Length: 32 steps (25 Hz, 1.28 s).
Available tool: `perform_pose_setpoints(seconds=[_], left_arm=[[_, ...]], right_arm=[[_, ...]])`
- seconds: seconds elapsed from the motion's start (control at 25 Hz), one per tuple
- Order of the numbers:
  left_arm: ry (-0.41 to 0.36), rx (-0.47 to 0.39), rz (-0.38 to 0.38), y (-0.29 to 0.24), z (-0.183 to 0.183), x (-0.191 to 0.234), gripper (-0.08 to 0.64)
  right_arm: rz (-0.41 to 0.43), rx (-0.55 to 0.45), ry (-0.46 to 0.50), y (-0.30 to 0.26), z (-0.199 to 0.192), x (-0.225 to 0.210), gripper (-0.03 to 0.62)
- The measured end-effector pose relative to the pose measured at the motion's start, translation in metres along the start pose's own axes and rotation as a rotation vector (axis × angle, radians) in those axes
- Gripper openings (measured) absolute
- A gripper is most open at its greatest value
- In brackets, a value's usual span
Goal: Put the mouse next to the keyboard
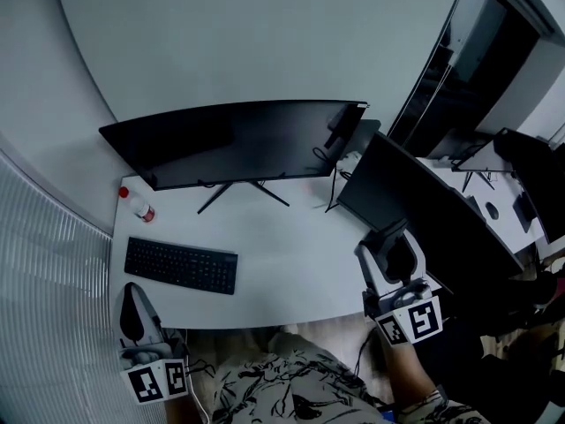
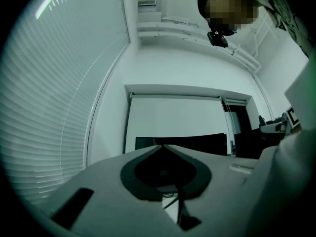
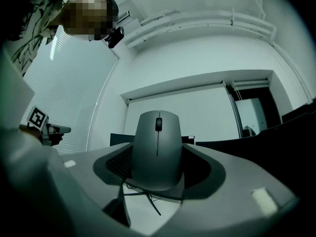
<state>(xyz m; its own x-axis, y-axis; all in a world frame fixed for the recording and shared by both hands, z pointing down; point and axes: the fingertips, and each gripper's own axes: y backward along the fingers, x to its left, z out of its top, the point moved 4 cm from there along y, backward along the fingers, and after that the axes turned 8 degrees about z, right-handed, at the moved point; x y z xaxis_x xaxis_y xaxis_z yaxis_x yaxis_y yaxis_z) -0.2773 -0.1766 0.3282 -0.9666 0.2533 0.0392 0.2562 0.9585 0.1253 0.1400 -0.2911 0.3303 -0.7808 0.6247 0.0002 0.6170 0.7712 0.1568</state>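
Observation:
A grey mouse [image 3: 157,149] with a dark scroll wheel stands between the jaws of my right gripper [image 3: 158,174], which is shut on it. In the head view this gripper [image 1: 393,242] hangs over the desk's front right corner, and the mouse [image 1: 399,256] shows as a dark shape in it. The black keyboard [image 1: 181,265] lies on the white desk [image 1: 291,254] at the front left, well apart from the mouse. My left gripper [image 1: 132,293] hovers just off the desk's front left corner, near the keyboard's left end. Its jaws [image 2: 163,151] meet at the tips with nothing in them.
A wide black monitor [image 1: 238,140] stands on thin legs behind the keyboard. A small bottle with a red cap [image 1: 139,204] sits at the desk's left edge. A second dark monitor [image 1: 415,210] rises at the right, close behind my right gripper. Window blinds run along the left.

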Motion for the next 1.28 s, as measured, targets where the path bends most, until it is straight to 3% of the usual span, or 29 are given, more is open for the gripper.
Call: perform_pose_setpoints(seconds=[0.24,0.6,0.92,1.28], left_arm=[[-0.005,0.039,-0.013,-0.022,-0.015,0.011,0.003],[0.003,0.057,-0.129,-0.074,-0.017,0.032,0.003],[0.003,0.106,-0.202,-0.092,-0.043,0.028,0.003],[-0.001,0.159,-0.218,-0.097,-0.065,0.027,0.003]], right_arm=[[0.012,0.043,-0.014,-0.034,-0.021,0.004,0.299],[-0.047,0.128,0.005,-0.068,-0.044,0.027,0.299],[-0.045,0.312,-0.012,-0.082,-0.128,0.038,0.299],[0.014,0.507,-0.073,-0.085,-0.225,0.058,0.299]])
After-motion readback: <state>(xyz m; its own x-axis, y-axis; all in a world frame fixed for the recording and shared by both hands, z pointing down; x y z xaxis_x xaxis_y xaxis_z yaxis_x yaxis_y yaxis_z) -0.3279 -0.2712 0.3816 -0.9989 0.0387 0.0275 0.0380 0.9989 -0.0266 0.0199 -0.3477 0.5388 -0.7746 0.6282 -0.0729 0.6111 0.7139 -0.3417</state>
